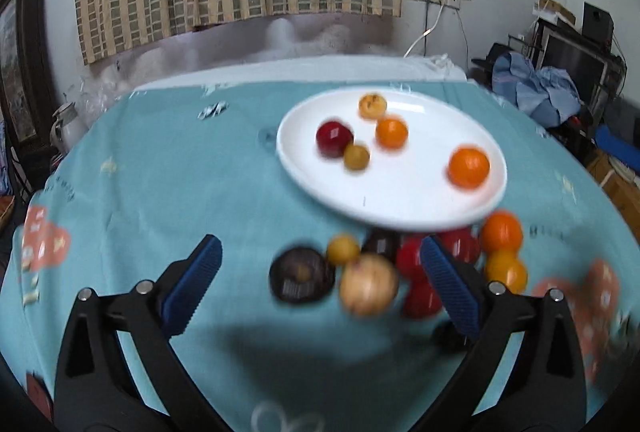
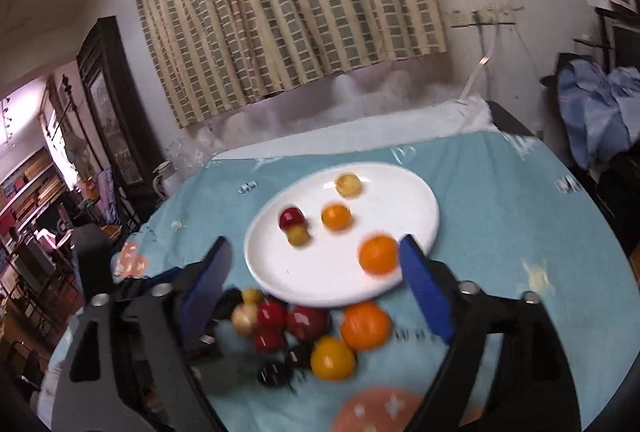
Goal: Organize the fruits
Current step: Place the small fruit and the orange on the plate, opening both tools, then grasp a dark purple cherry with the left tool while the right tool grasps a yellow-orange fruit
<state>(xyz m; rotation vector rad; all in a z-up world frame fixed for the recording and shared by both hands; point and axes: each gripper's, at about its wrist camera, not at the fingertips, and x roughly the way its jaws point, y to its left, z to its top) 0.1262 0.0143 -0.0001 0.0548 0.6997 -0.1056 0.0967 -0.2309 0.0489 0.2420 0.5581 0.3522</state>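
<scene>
You hold both the left tongs [image 1: 320,264] and the right tongs [image 2: 314,258] spread and empty above the loose fruit pile [image 1: 400,272], since only five fruits lie on the white plate [image 1: 400,200] just beyond.

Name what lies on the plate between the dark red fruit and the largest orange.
Only bare white plate separates the dark red fruit from the largest orange, clearest in the left wrist view.

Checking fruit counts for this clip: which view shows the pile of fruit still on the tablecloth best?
The right wrist view: the pile lies between the open fingers of the right gripper, mostly unobstructed below the white plate. In the left wrist view, the pile is blurrier and the left gripper covers some red fruits.
</scene>
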